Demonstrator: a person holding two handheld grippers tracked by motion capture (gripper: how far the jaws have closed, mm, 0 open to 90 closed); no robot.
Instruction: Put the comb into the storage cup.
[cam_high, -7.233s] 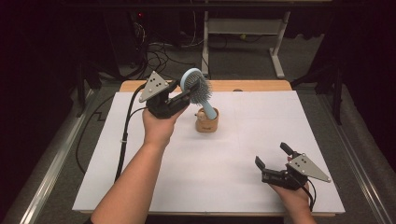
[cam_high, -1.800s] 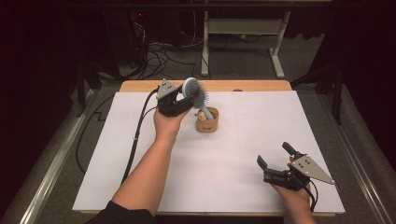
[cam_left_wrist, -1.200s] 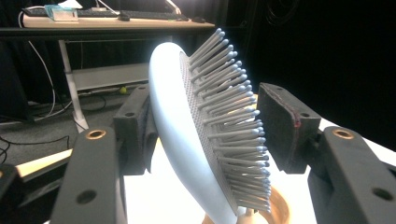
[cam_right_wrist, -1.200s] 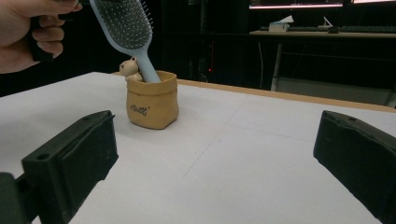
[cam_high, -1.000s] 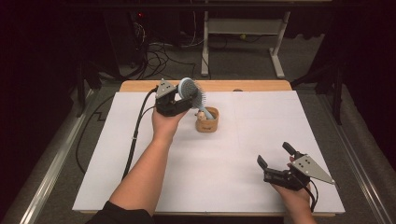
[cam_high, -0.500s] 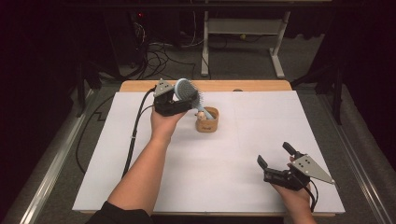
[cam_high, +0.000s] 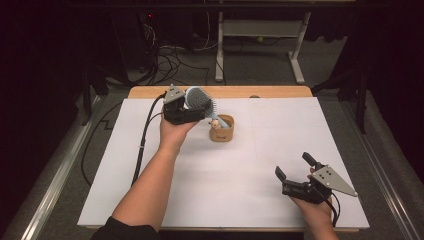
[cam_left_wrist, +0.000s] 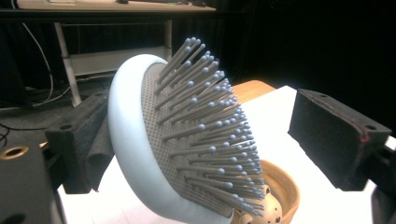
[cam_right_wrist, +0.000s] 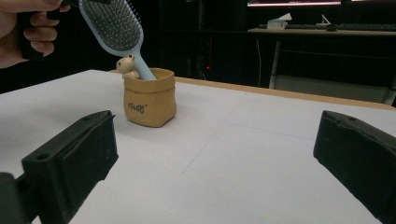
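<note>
At the far left of the surface (cam_high: 150, 200), the left gripper (cam_high: 181, 111) has its jaws spread around the brush (cam_high: 199, 99) head, handle in the pot (cam_high: 222, 129); any sideways nudge could tip the pot, while the right gripper (cam_high: 300, 187) rests near right, jaws spread, empty.

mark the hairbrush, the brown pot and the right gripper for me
hairbrush (cam_left_wrist: 196, 140), left gripper view, on the bristle pad.
brown pot (cam_right_wrist: 149, 105), right gripper view, on its front wall by the lettering.
right gripper (cam_high: 295, 168), high view, midway between its open jaw tips.

glossy plastic hairbrush (cam_left_wrist: 140, 154), matt tan pot (cam_right_wrist: 149, 97), wood table edge (cam_high: 260, 91).
</note>
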